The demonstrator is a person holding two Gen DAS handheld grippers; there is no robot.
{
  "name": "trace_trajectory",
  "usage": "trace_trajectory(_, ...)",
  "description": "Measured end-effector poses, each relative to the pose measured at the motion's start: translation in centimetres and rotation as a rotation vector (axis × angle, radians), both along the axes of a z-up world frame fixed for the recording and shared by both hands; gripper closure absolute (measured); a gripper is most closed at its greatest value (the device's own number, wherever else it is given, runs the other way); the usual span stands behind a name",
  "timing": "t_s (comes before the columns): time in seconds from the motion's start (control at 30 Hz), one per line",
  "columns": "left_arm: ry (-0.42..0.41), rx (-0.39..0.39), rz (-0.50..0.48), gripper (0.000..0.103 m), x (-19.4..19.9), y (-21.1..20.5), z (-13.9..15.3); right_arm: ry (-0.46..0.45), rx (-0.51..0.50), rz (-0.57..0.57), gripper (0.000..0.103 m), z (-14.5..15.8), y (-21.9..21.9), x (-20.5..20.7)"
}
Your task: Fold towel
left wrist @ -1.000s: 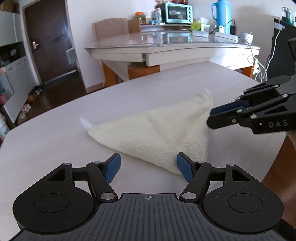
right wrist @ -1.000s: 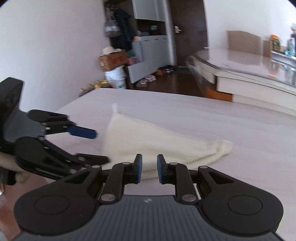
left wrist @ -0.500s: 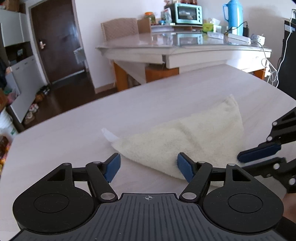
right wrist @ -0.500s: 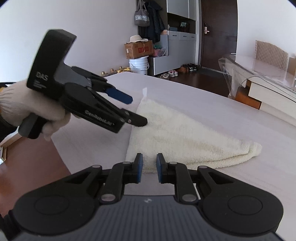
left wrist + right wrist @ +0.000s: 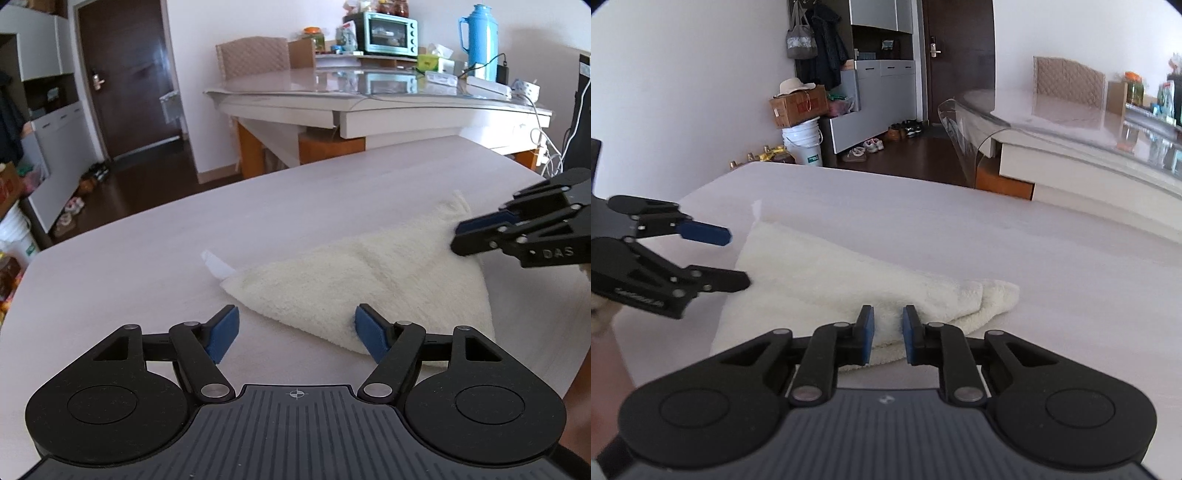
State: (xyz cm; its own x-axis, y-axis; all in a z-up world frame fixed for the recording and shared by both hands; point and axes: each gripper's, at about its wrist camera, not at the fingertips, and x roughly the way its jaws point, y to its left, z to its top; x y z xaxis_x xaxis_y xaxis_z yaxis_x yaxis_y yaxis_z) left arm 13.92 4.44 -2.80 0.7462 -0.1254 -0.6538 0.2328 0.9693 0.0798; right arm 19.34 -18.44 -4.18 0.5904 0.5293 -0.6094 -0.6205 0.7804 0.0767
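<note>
A cream towel (image 5: 365, 277), folded into a triangle, lies flat on the pale table (image 5: 147, 258); a small white tag sticks out at its left corner. It also shows in the right wrist view (image 5: 849, 280). My left gripper (image 5: 295, 330) is open wide, just above the towel's near edge, with nothing between the pads. My right gripper (image 5: 886, 334) has its jaws a narrow gap apart, empty, low over the towel's near edge. It also shows in the left wrist view (image 5: 476, 238) over the towel's right corner. The left gripper (image 5: 735, 258) shows open in the right wrist view.
A second table (image 5: 369, 99) with a glass top stands behind, carrying a toaster oven (image 5: 391, 33), a blue thermos (image 5: 480, 40) and cables. A chair (image 5: 255, 55) stands behind it. A door, cabinets, a white bucket (image 5: 805, 144) and shoes are at the room's far side.
Both grippers have shifted around the towel; the right gripper rose back to the towel's right corner in the left wrist view. The towel has not moved. Jaw openings look unchanged.
</note>
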Motion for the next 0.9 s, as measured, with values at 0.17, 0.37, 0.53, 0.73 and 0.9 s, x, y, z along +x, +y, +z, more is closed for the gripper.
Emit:
trace_trajectory(0.17,0.006,-0.027,0.054,0.02,-0.3,0.6,0.4,-0.013,-0.011,-0.026,0.073,0.9,-0.5,-0.8)
trace_trajectory(0.37,0.029,-0.048,0.083,0.01,-1.9,1.0,0.5,0.018,0.002,-0.098,0.047,1.5,-2.0,-3.6)
trace_trajectory(0.53,0.023,-0.048,0.084,0.009,-3.8,1.0,1.0,0.028,0.051,-0.119,0.019,2.4,-2.9,-6.5)
trace_trajectory(0.73,0.015,-0.041,0.104,0.008,-5.1,0.8,1.4,0.023,0.05,-0.165,0.01,2.7,-3.2,-8.4)
trace_trajectory(0.9,0.019,-0.035,0.107,0.008,-5.9,0.4,1.6,0.029,0.058,-0.177,0.009,2.8,-3.3,-9.2)
